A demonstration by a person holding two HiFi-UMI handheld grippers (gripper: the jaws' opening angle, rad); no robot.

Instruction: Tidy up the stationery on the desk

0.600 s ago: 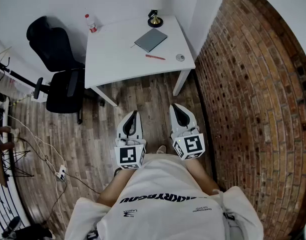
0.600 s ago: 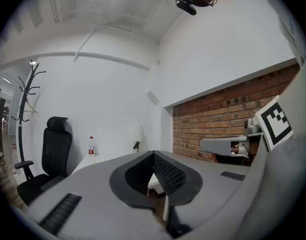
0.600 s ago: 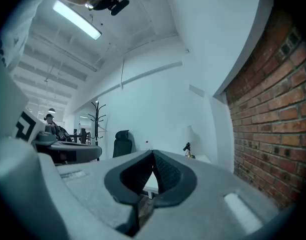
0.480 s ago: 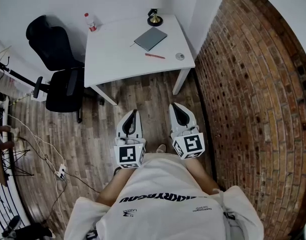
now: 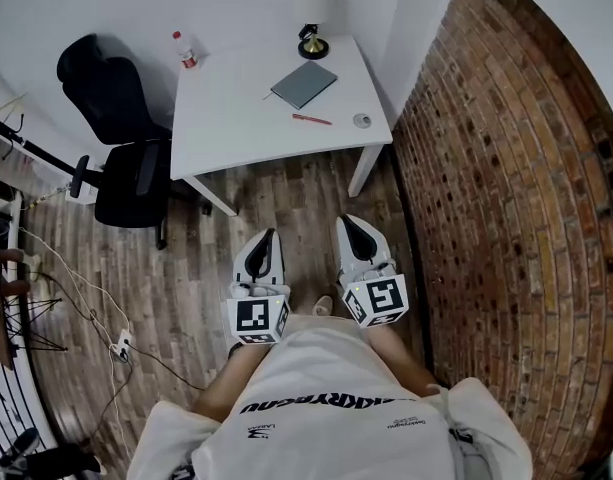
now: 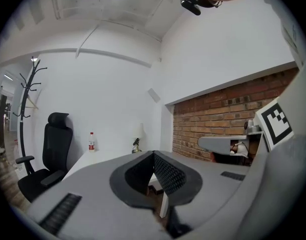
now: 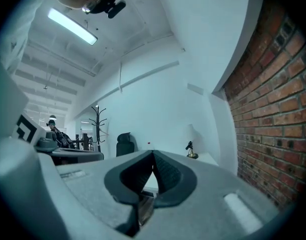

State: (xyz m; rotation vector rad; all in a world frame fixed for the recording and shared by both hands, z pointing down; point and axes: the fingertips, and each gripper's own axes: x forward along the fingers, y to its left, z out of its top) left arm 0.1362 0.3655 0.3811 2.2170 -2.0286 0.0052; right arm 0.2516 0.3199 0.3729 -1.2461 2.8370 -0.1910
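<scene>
A white desk [image 5: 236, 118] stands well ahead of me by the wall. On it lie a grey notebook [image 5: 303, 84], a red pen [image 5: 312, 119] and a small round grey item [image 5: 362, 121]. My left gripper [image 5: 269, 234] and right gripper [image 5: 345, 219] are held side by side close to my body, over the wooden floor, far short of the desk. Both point toward it. In the left gripper view the left gripper [image 6: 153, 154] has its jaws together with nothing between them. The right gripper [image 7: 153, 154] looks the same in its own view.
A black office chair [image 5: 116, 138] stands left of the desk. A bottle with a red cap [image 5: 186, 50] and a small lamp [image 5: 312, 43] sit at the desk's back edge. A brick wall [image 5: 506, 198] runs along the right. Cables [image 5: 86, 308] lie on the floor at left.
Both grippers have sunk slightly toward my body in the head view. They stay shut and empty. Nothing on the desk has moved.
</scene>
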